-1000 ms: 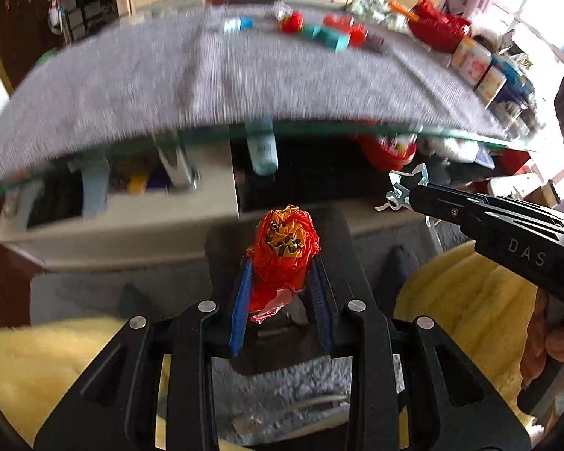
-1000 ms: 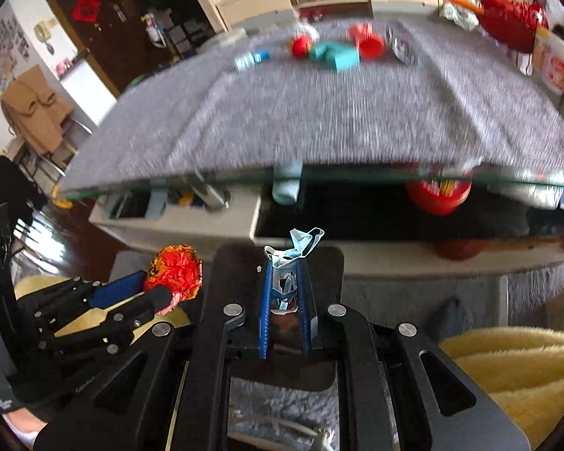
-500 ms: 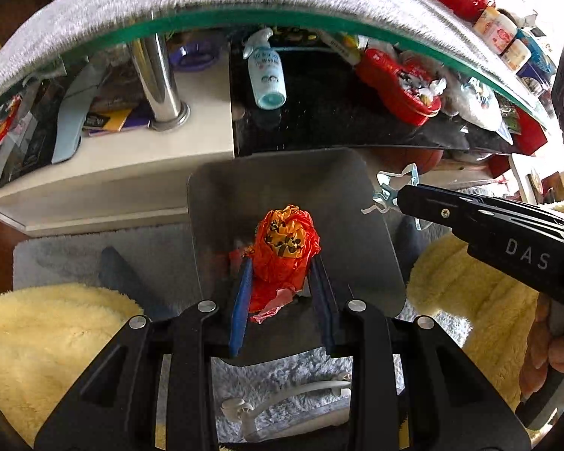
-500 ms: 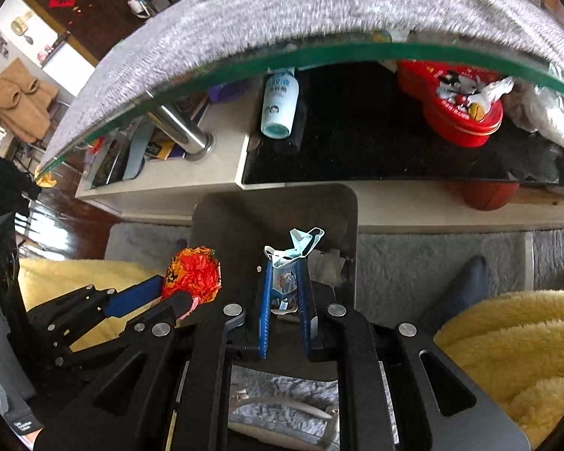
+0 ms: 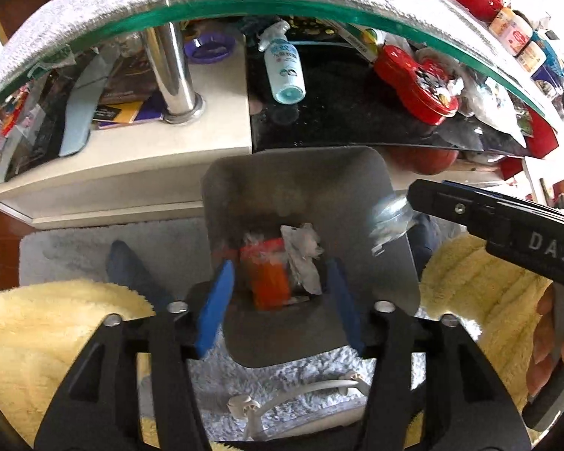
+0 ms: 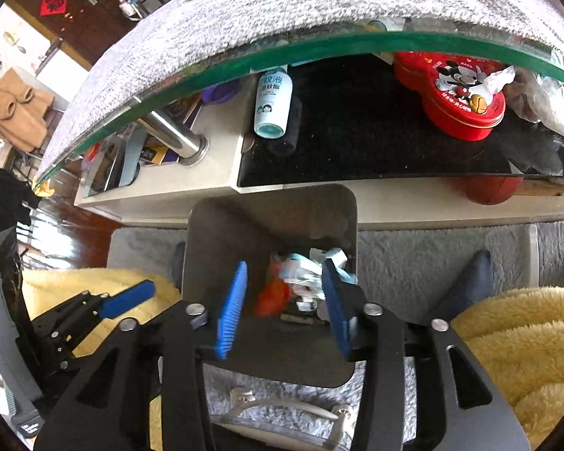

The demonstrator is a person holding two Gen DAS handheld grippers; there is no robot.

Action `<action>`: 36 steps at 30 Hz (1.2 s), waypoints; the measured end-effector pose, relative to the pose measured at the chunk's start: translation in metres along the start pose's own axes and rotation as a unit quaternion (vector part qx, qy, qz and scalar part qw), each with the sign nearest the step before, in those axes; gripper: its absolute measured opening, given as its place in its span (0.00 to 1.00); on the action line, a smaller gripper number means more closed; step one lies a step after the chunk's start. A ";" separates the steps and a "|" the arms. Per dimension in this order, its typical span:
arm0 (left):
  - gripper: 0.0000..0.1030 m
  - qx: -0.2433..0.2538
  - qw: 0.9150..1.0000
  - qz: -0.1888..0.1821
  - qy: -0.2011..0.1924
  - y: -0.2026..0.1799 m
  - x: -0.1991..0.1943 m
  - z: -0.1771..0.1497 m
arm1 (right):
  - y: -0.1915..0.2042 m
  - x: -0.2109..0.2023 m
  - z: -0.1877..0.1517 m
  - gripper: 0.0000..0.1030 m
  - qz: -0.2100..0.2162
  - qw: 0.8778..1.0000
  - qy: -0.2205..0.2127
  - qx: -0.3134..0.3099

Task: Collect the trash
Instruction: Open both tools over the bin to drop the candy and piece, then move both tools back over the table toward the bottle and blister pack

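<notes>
Both claws, the left claw [image 5: 278, 297] and right claw [image 6: 284, 304], are opening empty over the bin [image 5: 244, 195], risking the blurred scrap [image 5: 389, 218] dropping outside its right rim.

Matt grey bin [image 5: 304, 188]; glass-edged table [image 5: 244, 3] under rough cloth.

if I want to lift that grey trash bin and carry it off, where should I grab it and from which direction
Probably the top rim of the grey trash bin, taken from straight above. It stands upright with its mouth open and thin flat walls, so one finger can go inside and one outside. The near wall, below the open left gripper, looks closest; the far wall sits against the low table base.
</notes>
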State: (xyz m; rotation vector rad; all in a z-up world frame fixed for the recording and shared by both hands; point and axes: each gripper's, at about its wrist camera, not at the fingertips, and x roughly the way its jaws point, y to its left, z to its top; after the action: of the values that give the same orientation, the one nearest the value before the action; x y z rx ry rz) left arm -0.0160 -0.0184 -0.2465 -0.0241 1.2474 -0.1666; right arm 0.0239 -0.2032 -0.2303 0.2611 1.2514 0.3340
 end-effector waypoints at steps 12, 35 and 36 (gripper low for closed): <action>0.92 0.001 0.998 0.009 -0.057 0.002 -0.044 0.024 | -0.001 -0.046 0.022 0.96 -0.041 0.997 -0.059 -0.008; 0.92 -0.005 0.991 0.003 -0.131 0.019 -0.078 0.163 | -0.049 -0.090 0.144 0.96 -0.083 0.985 -0.147 0.038; 0.92 -0.007 0.991 0.001 -0.130 0.020 -0.075 0.170 | -0.052 -0.086 0.150 0.96 -0.083 0.985 -0.147 0.040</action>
State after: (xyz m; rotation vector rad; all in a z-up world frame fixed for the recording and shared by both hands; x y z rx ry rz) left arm 0.1238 -0.0001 -0.1239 -0.0547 0.9878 -0.1480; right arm 0.1489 -0.2862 -0.1304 0.2625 0.9891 0.0956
